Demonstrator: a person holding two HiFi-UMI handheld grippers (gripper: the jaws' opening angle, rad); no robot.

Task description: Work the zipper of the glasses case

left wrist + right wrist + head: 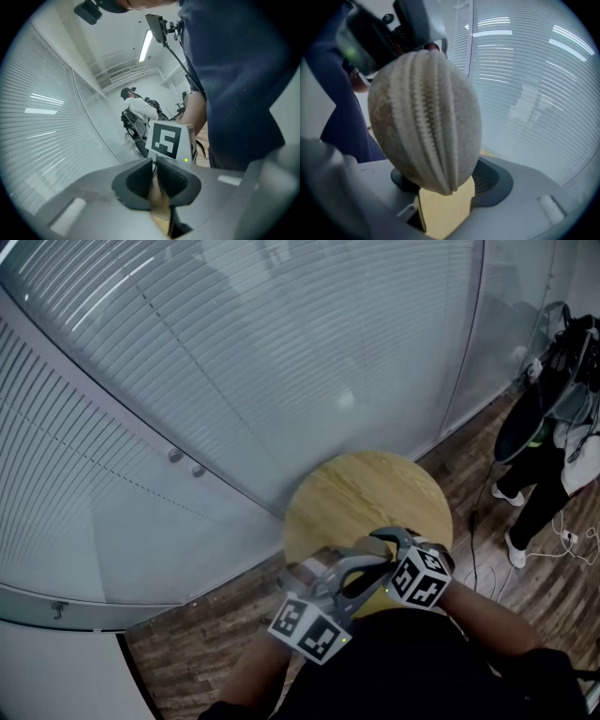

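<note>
— What is underneath?
— A round table of pale wood [366, 491], standing on a dark wooden plank floor [187, 652].
— And behind it?
— A curved wall of frosted glass panels with fine white horizontal slats [234, 381].
— Anyone about?
— A person in black trousers and white shoes [544, 505] stands at the right. Thin white cables [577, 545] lie on the floor near their feet. Overhead there is a long ceiling strip light [146, 44].

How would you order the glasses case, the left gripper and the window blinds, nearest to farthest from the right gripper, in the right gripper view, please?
1. Glasses case: between the right gripper's jaws, centre.
2. Left gripper: at the case's far tip, upper left.
3. Window blinds: background, right side.
</note>
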